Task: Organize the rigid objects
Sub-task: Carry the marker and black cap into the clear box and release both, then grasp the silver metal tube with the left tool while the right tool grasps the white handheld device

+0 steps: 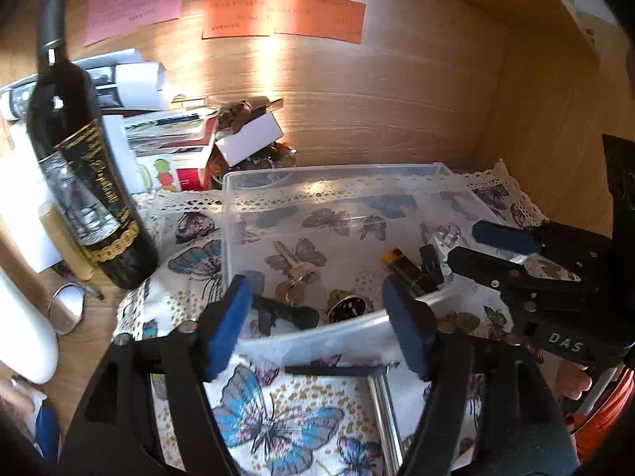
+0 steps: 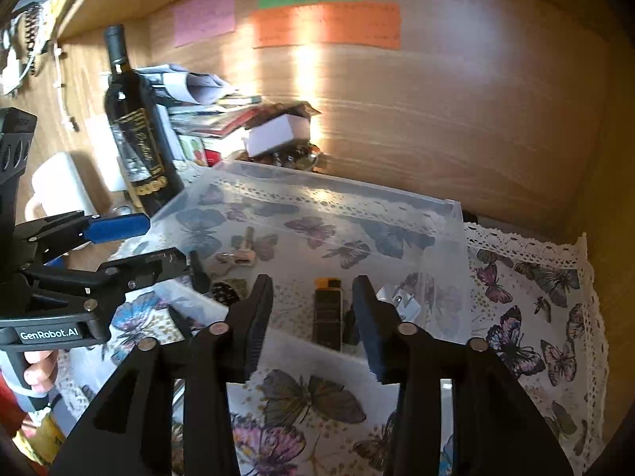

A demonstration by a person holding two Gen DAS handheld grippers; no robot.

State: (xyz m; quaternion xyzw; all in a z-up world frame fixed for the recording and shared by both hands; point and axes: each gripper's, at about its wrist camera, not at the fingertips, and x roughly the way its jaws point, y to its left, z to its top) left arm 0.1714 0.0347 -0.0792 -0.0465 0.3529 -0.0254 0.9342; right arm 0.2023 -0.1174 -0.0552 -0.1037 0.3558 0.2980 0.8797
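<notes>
A clear plastic bin (image 1: 238, 214) sits just ahead of both grippers. The left gripper (image 1: 317, 319) gapes wide, empty, above the black clip (image 1: 291, 313) and keys (image 1: 295, 277). The right gripper (image 2: 313, 317), part-open, brackets the lighter (image 2: 327, 317) untouched. Only its view shows the white plug (image 2: 399, 303) clearly.

Handwriting on the sticky notes (image 1: 278, 8) at upper centre blurred beyond reading; white jug (image 1: 20, 325) cut off at left edge.

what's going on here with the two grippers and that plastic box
A person holds a gripper in each hand over a clear plastic box on a butterfly cloth. Both the left gripper and right gripper are open and empty. Keys, a lighter and a plug already lie inside.
</notes>
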